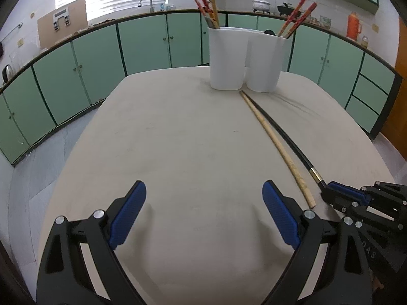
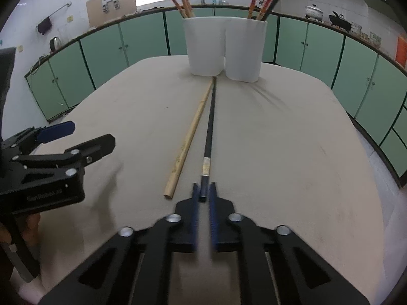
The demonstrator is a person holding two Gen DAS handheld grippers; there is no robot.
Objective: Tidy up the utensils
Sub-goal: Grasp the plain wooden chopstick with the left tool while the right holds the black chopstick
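Black chopstick [image 2: 210,127] clamped at its very end by right tool [image 2: 203,198]; left tool [image 1: 203,203] apart, empty. Risk: pivots, knocks wooden chopstick [image 2: 189,137] beside it.

Black chopstick [image 2: 209,127] beside bamboo chopstick [image 2: 189,137], flat before white holders [image 2: 223,48]

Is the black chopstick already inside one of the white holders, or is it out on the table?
Out. The black chopstick lies flat on the table, its near end between the right gripper fingers.
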